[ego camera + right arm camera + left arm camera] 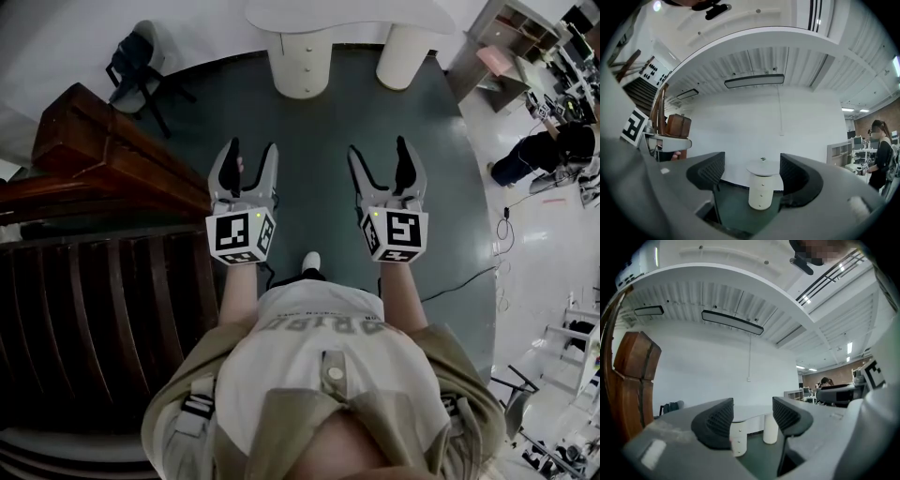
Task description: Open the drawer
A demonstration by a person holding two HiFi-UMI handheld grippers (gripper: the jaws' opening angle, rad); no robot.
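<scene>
A white cylindrical drawer pedestal (300, 64) with three small knobs stands under a white table top (347, 14), some way ahead of me across the dark green floor. My left gripper (251, 148) and right gripper (379, 148) are held side by side and level, both pointing toward it and well short of it. Both are open with nothing between their fingers. In the left gripper view the pedestal (737, 441) shows low between the jaws of the left gripper (752, 411). The right gripper view frames the pedestal (761, 191) between the jaws of the right gripper (752, 171).
A second white table leg (405, 56) stands right of the pedestal. A dark wooden stair rail (103, 159) and steps fill the left side. A chair with a bag (141, 66) is at the back left. A person (553, 150) and a floor cable (459, 281) are at the right.
</scene>
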